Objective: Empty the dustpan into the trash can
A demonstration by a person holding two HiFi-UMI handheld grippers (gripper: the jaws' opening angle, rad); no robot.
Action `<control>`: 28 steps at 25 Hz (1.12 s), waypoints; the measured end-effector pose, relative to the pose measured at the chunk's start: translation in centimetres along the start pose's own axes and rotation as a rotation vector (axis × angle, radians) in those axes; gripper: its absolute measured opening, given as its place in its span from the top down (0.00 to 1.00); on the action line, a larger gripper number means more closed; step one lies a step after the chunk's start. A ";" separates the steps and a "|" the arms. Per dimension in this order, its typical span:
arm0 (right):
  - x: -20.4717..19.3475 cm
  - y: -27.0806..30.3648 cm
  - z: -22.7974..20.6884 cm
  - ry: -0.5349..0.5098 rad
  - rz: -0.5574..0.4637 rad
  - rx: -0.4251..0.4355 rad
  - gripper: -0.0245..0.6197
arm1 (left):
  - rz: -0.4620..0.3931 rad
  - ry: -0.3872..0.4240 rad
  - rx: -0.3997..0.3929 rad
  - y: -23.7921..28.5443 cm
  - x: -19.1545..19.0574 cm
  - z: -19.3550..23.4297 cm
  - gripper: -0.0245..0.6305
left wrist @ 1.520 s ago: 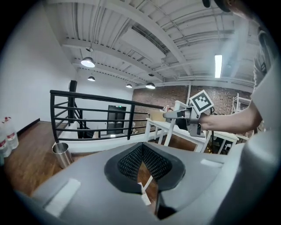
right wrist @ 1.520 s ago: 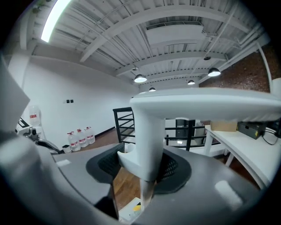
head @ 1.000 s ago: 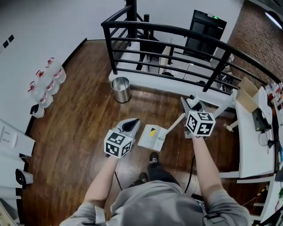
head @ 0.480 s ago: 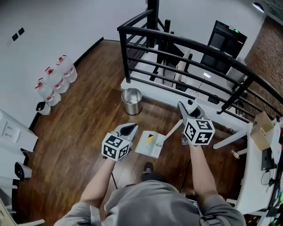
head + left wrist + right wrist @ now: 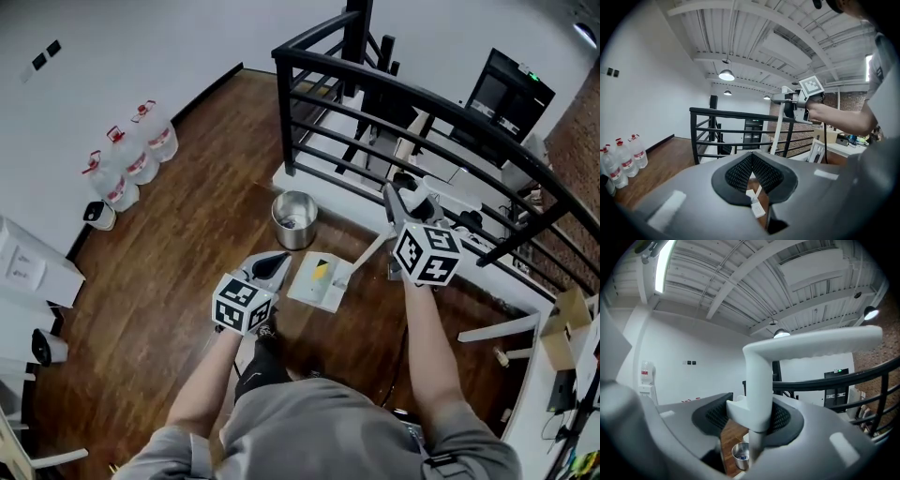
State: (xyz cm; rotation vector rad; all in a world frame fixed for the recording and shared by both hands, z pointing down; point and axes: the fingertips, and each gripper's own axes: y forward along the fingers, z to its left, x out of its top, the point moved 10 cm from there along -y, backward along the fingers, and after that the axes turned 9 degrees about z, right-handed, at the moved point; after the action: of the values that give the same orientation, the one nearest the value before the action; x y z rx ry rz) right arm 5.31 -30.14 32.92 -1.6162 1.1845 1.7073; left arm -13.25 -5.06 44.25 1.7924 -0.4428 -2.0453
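Note:
A small steel trash can (image 5: 294,219) stands on the wood floor in front of the black railing; it also shows low in the right gripper view (image 5: 740,456). The white dustpan (image 5: 321,281) hangs just near of the can, its pan roughly level. Its long handle (image 5: 373,255) slants up to my right gripper (image 5: 405,208), which is shut on the handle's post (image 5: 757,380) below the top grip. My left gripper (image 5: 272,268) floats left of the pan, jaws together with nothing held (image 5: 751,161).
A black metal railing (image 5: 403,98) runs behind the can. Several water bottles (image 5: 131,161) line the white wall at left. White desks and a cardboard box (image 5: 553,333) sit at right. The person's feet (image 5: 258,361) stand on the floor below the pan.
The person has walked toward the railing with both grippers and the dustpan. The trash can now sits nearer, just ahead of the pan. The grip on the handle is unchanged.

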 end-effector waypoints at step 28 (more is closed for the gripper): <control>7.4 28.8 2.5 0.004 0.076 -0.160 0.67 | -0.009 -0.026 -0.112 11.0 8.7 28.1 0.96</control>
State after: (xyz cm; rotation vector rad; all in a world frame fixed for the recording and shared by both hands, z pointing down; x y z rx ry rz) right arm -21.22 -43.70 32.68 -1.6868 1.1500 1.8901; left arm -41.15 -19.27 45.70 1.7075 -0.3218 -2.0588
